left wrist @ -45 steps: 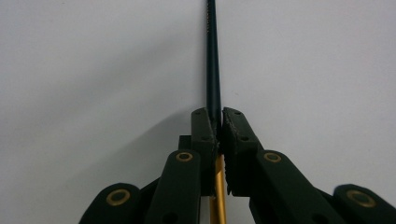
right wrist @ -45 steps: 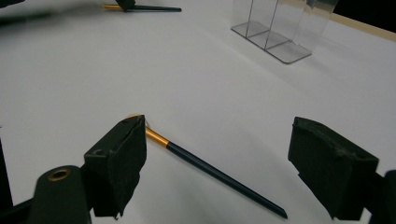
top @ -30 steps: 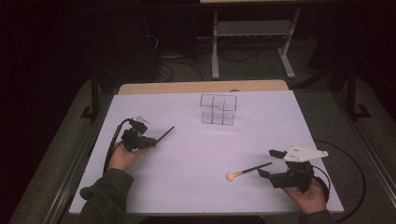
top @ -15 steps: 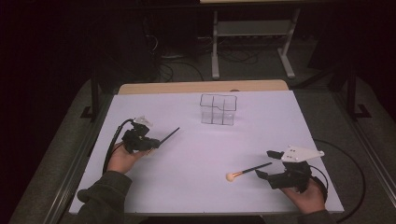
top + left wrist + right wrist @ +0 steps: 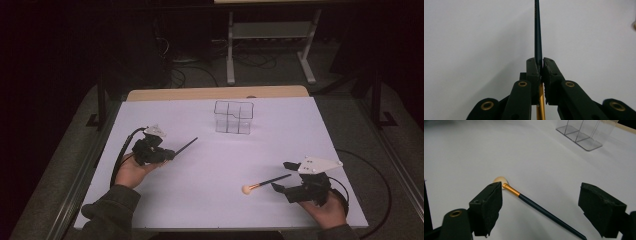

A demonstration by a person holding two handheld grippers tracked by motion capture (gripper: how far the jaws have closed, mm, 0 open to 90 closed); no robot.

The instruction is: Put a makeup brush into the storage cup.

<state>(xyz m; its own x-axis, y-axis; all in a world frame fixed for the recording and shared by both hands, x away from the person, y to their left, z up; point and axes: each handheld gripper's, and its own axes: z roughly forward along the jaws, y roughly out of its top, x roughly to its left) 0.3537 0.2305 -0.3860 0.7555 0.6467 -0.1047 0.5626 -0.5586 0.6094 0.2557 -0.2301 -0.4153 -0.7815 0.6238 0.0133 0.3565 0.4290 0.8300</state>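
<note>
A thin makeup brush (image 5: 537, 30) with a dark, straight handle and a gold metal ferrule is pinched in the left claw (image 5: 167, 155). In the left gripper view its black jaws are pressed together on the handle just ahead of the ferrule, and the slender shaft runs straight out from them over the desk (image 5: 210, 165). In the high view this brush sits over the left half of the desk, its dark end slanting up toward the far right. The left hand (image 5: 132, 170) cups the claw from below, palm turned up, the forearm in a grey-green sleeve (image 5: 107, 215) coming in over the near edge by the near left corner.

A second brush (image 5: 265, 183) of the same make lies flat on the desk toward the near right corner: a small, rounded, cream-coloured head, a short gold ferrule, then a long dark handle. The right claw (image 5: 280, 189) is spread wide; in the right gripper view its two blocky black jaws stand on either side of the handle without touching it. The right hand (image 5: 325, 210) holds it low at the near edge, the claw pointing toward the left edge.

Toward the far edge, near its middle, stands a clear plastic organiser (image 5: 233, 117) with square, upright compartments. The desk top is smooth, matt and pale.
</note>
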